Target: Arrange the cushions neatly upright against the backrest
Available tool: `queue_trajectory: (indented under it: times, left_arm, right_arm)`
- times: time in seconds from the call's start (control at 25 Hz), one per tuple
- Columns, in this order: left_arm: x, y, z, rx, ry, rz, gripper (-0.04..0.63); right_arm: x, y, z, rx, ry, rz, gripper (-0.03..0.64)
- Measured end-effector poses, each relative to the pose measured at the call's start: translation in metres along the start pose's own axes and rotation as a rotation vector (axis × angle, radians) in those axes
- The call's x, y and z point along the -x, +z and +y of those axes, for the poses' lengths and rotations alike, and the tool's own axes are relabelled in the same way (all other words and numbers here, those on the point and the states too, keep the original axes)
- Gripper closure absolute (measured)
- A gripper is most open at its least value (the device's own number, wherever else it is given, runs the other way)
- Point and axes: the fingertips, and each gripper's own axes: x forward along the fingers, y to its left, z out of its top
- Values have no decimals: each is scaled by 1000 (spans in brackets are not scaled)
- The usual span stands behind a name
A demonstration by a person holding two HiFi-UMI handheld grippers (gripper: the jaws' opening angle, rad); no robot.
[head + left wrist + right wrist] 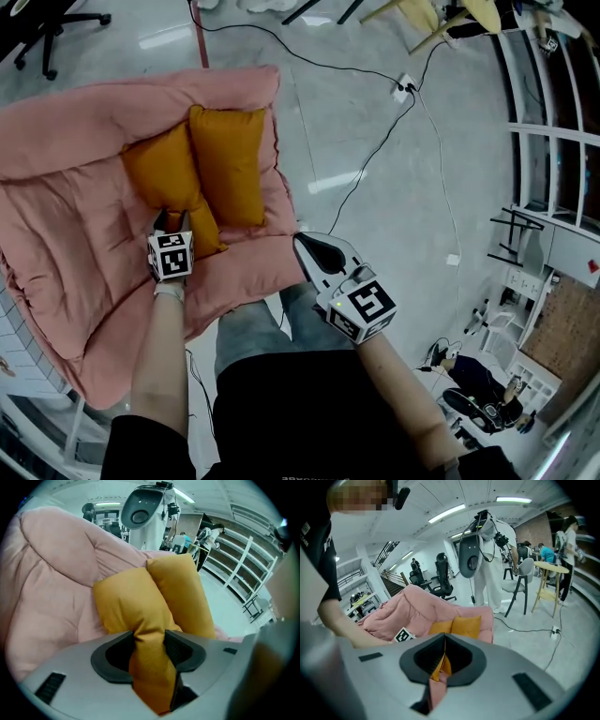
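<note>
Gripping noted: left gripper (173, 223) clenched on near corner of left orange cushion (161, 173), lying mid-seat on pink chair (66, 225). Corner should be raised and cushion stood against backrest (103, 108), flush beside right orange cushion (228, 159). Right gripper (309, 246) closed on nothing, held off front edge.

Left tongs (173, 221) pinch a cushion (161, 174) corner; right tongs (300, 242) hang closed, both forearms extended.

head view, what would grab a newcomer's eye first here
The left orange cushion and the right orange cushion sit side by side, touching, on the pink padded chair in the upper left of the view. The left gripper is clamped on the near corner of the left orange cushion. The right gripper hangs shut and empty by the chair's front edge.
</note>
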Motion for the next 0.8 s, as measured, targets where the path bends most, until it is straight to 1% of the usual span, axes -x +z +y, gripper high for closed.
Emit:
queue_trajectory:
  times: [0.08,0.16,0.32,0.48,0.6,0.68,0.72,0.8]
  left_arm:
    - [4,-2,0,6,-13,8,396]
    - [13,2,2,37,-36,-2,413]
    - [43,22,4,143,-107,-65,436]
    - [76,34,2,205,-180,-132,451]
    - [107,38,1,255,-245,-180,462]
    - [128,41,0,292,-286,-219,466]
    - [137,43,-1,309,-302,-240,468]
    - [155,48,-3,342,-325,-283,469]
  right_arm:
    - [-4,2,3,8,13,3,606]
    - [-7,5,7,19,26,4,606]
    - [-14,14,16,44,57,0,605]
    - [-21,21,27,47,92,-2,604]
    - [-30,26,35,6,125,-4,603]
    - [-41,26,40,-51,166,18,586]
    - [-47,23,43,-87,196,40,560]
    - [-63,16,48,-165,258,98,485]
